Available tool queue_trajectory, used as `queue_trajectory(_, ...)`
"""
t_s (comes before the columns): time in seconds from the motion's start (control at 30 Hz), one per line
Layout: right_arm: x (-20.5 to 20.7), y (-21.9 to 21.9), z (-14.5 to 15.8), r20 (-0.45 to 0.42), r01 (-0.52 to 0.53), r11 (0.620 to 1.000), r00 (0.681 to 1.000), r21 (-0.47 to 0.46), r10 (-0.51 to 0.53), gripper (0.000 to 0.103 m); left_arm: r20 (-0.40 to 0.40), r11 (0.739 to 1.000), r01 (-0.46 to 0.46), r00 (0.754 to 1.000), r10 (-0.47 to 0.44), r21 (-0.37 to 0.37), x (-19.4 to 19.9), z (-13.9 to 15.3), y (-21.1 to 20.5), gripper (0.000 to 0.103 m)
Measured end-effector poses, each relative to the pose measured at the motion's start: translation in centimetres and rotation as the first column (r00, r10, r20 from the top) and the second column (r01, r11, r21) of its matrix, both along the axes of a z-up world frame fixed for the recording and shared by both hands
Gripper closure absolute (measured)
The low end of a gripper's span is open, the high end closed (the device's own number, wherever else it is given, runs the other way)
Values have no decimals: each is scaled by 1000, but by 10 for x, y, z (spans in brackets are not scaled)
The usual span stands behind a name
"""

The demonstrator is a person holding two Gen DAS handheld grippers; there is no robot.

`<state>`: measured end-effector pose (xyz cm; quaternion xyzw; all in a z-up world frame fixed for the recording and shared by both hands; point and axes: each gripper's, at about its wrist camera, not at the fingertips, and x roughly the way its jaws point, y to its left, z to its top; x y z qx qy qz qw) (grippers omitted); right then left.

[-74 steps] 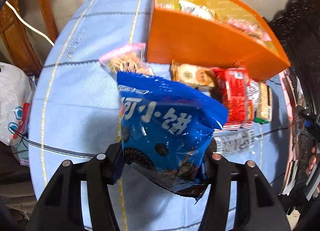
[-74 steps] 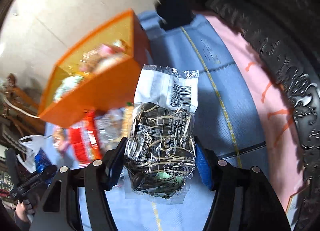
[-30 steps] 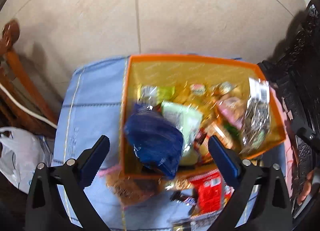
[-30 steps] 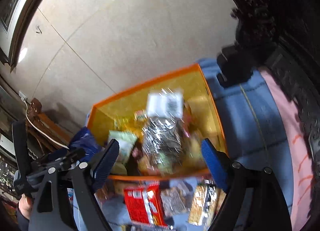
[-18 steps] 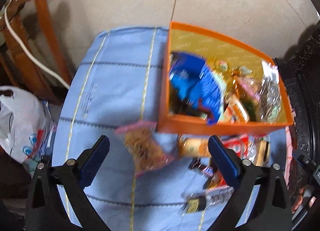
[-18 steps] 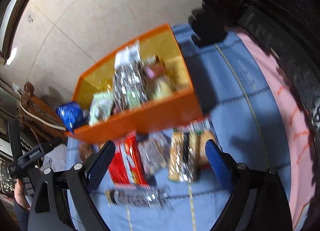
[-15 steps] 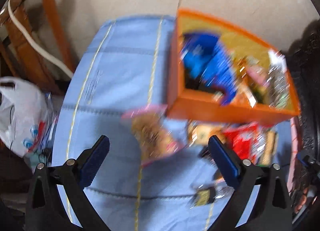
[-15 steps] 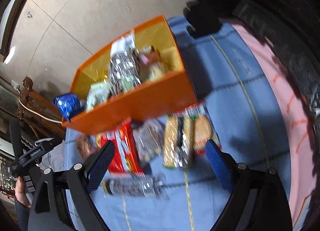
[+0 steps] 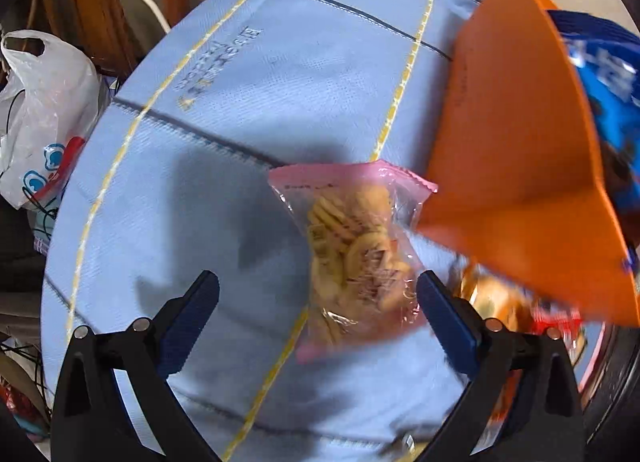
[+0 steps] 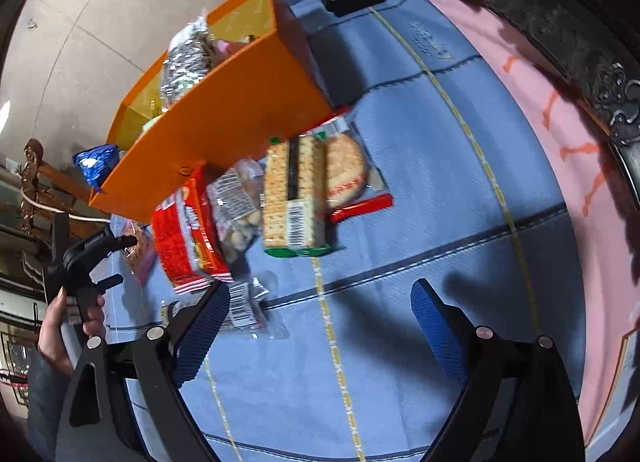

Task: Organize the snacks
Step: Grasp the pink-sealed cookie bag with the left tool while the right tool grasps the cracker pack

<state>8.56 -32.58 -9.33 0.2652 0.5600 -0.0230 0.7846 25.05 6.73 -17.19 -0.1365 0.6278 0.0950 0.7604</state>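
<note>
**Both hand-held grippers brought down empty over loose snacks**

Since the earlier frames, the blue bag (image 9: 600,74) and clear packet (image 10: 188,58) have been left in the orange box (image 10: 224,118). Jaws wide and empty, the left hand-held gripper (image 9: 318,304) is lowered astride the pink-edged biscuit bag (image 9: 356,250), just near of the box, probably for pickup. The right hand-held gripper (image 10: 320,316), its jaws just opened wider, hangs empty near the cracker pack (image 10: 294,194) on the tabletop (image 10: 420,202).

Both grippers are black, with angular, strutted arms and round silver screw heads at the joints. The left gripper (image 9: 318,312) carries flat fingers (image 9: 444,318) faced in dark blue ribbed pads; the right gripper (image 10: 320,326) has the same blue ribbed pads (image 10: 430,316). The hand (image 10: 66,332) comes out of a dark grey knitted sleeve (image 10: 42,402).
</note>
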Motion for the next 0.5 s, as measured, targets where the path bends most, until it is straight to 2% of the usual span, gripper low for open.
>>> queue_trajectory(0.1,9,1,-7,-6,5,1000,1000,-15,-5,11,19,1000,5,1000,-5,13,6,-2,-4,5)
queue_trajectory(0.17,23,8,-11,-4,-11,999,1000,-39,11,11,36,999,29,999,-30,35,4,-1,-5,11)
queue_trajectory(0.23,39,15,-13,4,-24,997,1000,-79,24,11,62,997,56,997,-53,-45,-1,0,-2,44)
queue_trajectory(0.3,58,27,-14,23,-49,992,998,-119,52,11,62,992,51,997,-44,-115,-7,3,2,52)
queue_trajectory(0.4,87,46,-26,9,-105,977,994,-186,108,11,44,988,37,999,-30,-152,-13,0,11,48)
queue_trajectory(0.43,96,52,-34,-25,-131,967,991,-220,129,16,39,986,32,999,-26,-162,-13,0,13,46)
queue_trajectory(0.47,102,63,-37,-33,-170,937,985,-304,168,16,20,986,21,1000,-18,-168,-13,-1,16,41)
queue_trajectory(0.5,104,71,-37,-32,-211,910,976,-358,214,20,-2,987,8,1000,-8,-161,-15,-1,19,28)
